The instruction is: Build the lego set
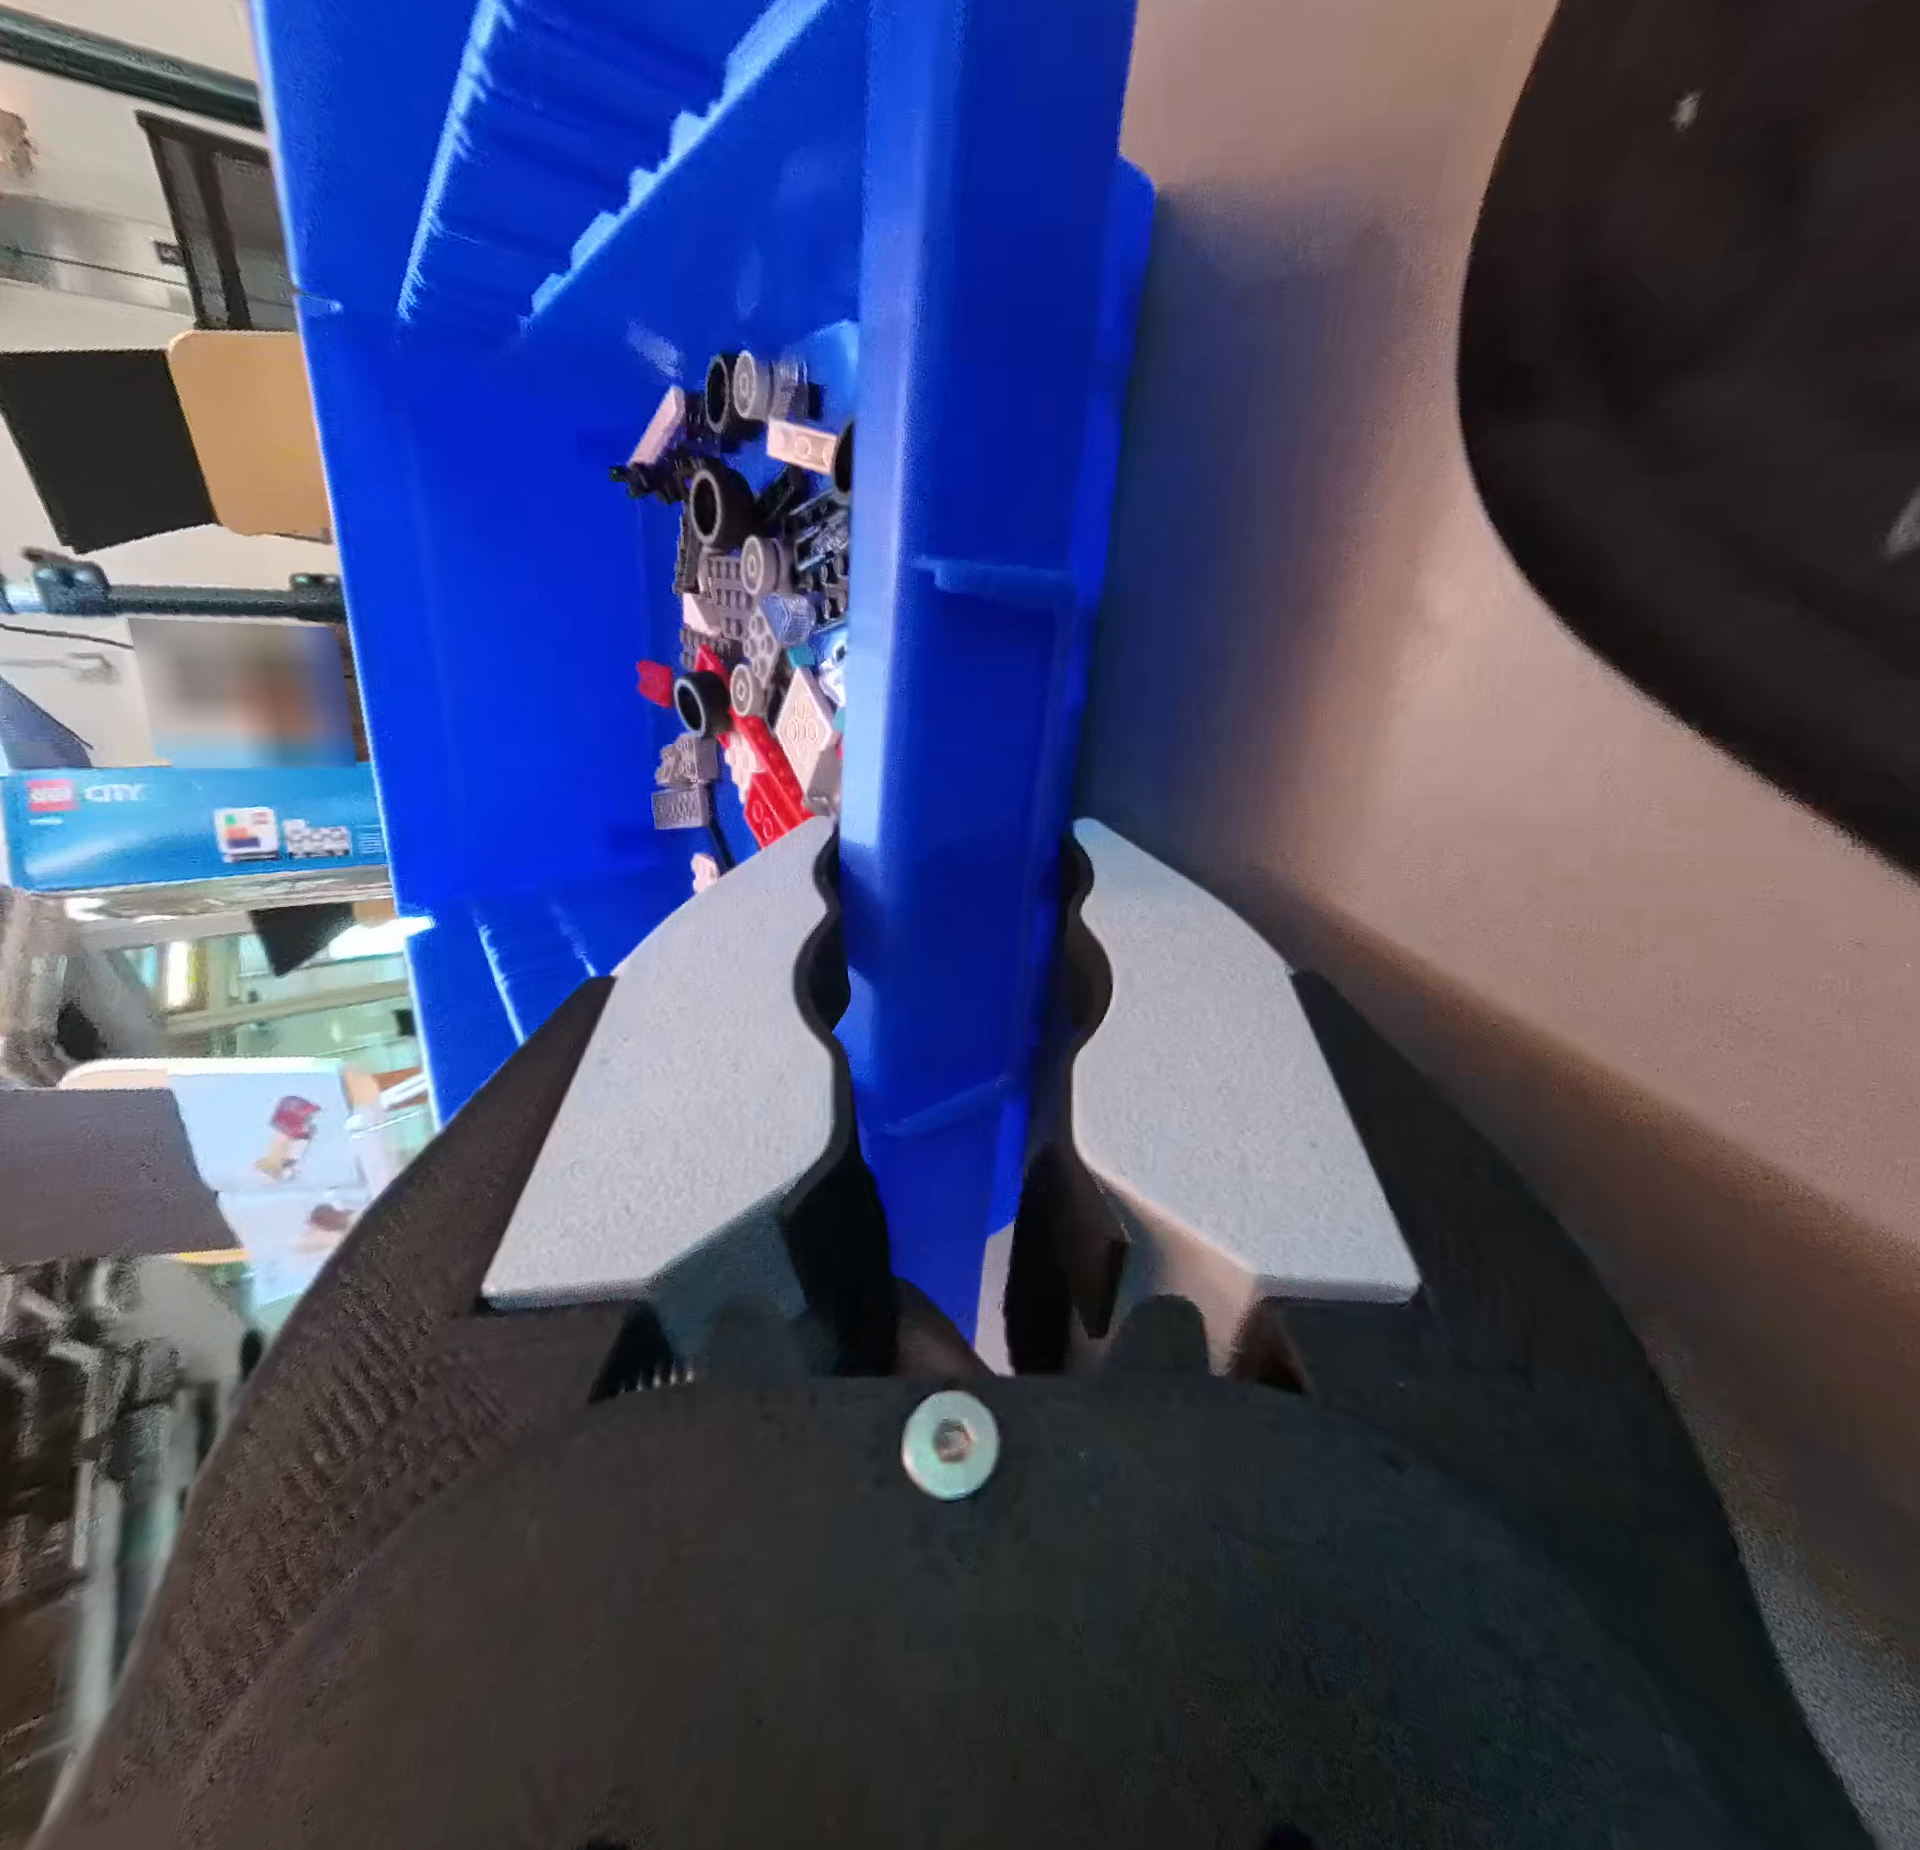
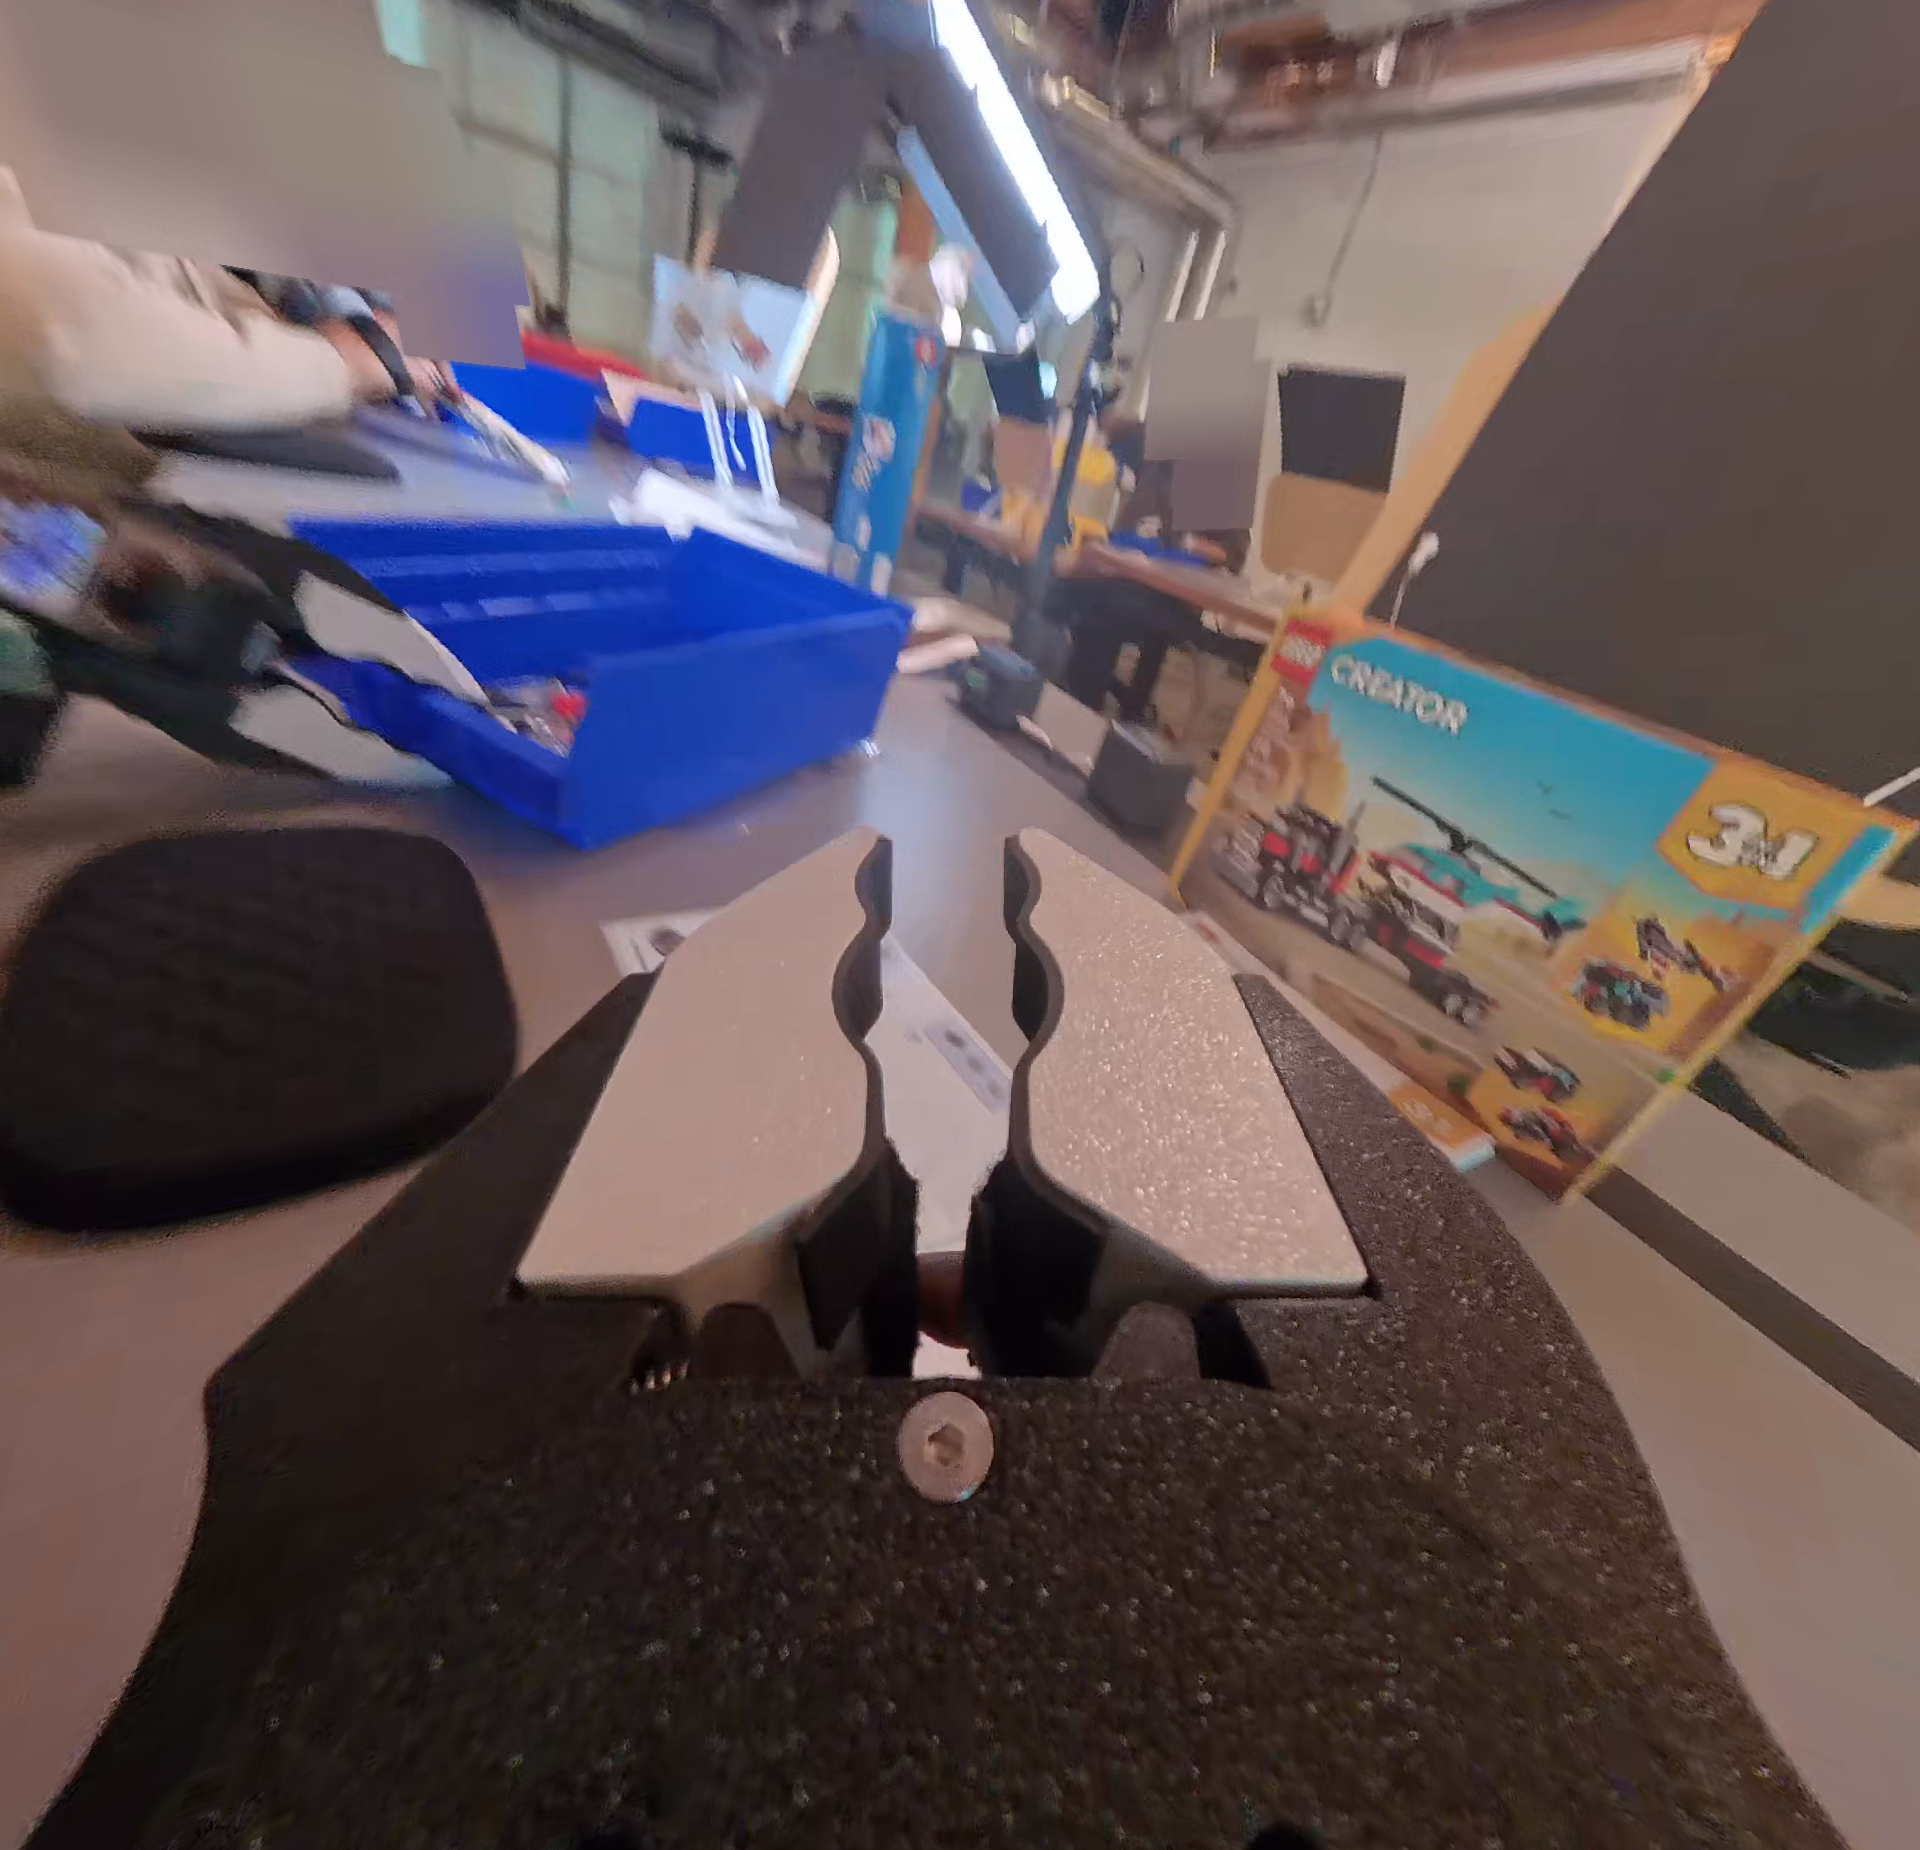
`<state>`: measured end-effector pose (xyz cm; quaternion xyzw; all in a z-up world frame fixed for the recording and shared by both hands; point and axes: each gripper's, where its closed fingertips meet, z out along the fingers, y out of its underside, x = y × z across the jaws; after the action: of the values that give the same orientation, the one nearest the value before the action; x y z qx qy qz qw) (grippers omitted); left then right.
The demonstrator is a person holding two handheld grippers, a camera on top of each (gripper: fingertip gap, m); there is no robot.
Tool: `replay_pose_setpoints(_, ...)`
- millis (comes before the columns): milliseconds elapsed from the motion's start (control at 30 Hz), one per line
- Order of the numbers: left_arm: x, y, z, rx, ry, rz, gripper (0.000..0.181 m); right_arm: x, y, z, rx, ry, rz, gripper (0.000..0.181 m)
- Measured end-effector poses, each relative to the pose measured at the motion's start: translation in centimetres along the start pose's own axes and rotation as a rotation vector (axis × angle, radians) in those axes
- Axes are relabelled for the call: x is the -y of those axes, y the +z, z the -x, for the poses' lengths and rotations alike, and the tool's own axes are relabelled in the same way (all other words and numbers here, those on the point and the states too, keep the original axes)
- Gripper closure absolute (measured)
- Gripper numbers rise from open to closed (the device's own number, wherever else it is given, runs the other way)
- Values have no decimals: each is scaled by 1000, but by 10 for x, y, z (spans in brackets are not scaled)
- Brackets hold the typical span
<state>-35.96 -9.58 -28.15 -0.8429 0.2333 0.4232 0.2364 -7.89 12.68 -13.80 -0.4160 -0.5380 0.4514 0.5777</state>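
Building has not begun, as far as the views show: the lego pieces (image 1: 753, 616) lie as a loose heap of wheels, grey bits and red plates inside the blue bin (image 1: 644, 450), and nothing assembled is in sight. Everything appears left to do, starting with getting the pieces out.

The left gripper (image 1: 951, 865) has its jaws clamped on the bin's side wall, one jaw inside and one outside. In the right wrist view the bin (image 2: 727, 699) looks tilted, its near side raised off the grey table (image 2: 935, 772) and the pieces gathered in the low corner by that gripper (image 2: 353, 678). My guess is the bin is about to be tipped or moved.

The right gripper (image 2: 945, 844) hovers low over the table, jaws narrowly apart and holding nothing. Beneath it lies a white printed sheet (image 2: 945, 1052). A black pad (image 2: 239, 1021) sits near the bin, and the set's box (image 2: 1507, 907) stands toward the table's right edge. Bare table between pad, bin and box gives room to spill pieces; small ones could roll toward the edges.
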Motion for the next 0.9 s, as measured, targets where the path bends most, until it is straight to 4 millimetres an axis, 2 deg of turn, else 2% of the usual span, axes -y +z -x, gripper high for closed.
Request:
replay_pose_setpoints(100, -4, -5, 2, -18, 9, 25, 147, 40, -32, 6, -9, -6, -119, 160)
replay_pose_setpoints(200, 2, -14, 7, -38, -74, 37, 141, 70, -80, -5, -74, -70, -163, 160)
replay_pose_setpoints(267, 9, -21, 8, -73, -157, 27, 139, 81, -119, -26, -170, -135, -121, 160)
replay_pose_setpoints(333, 22, -30, 13, -98, -266, -28, 143, 90, -163, -57, -316, -194, -49, 160)
replay_pose_setpoints(433, 37, -47, 36, -65, -435, -118, 145, 94, -236, -106, -605, -218, 71, 160)
replay_pose_setpoints(533, 66, -64, 60, -22, -600, -264, 145, 64, -297, -140, -827, -131, 270, 148)
replay_pose_setpoints(633, 108, -79, 85, 2, -814, -466, 143, 16, -335, -158, -929, -53, 504, 109)
replay_pose_setpoints(667, 119, -81, 93, 1, -902, -518, 137, -1, -346, -162, -954, -12, 586, 97)
replay_pose_setpoints(733, 144, -85, 103, -74, -1065, -647, 117, -28, -361, -165, -977, 96, 693, 83)
replay_pose_setpoints(800, 167, -86, 108, -174, -1190, -760, 98, -48, -366, -162, -966, 228, 732, 83)
replay_pose_setpoints(900, 192, -82, 107, -242, -1224, -816, 94, -72, -372, -152, -937, 371, 811, 89)
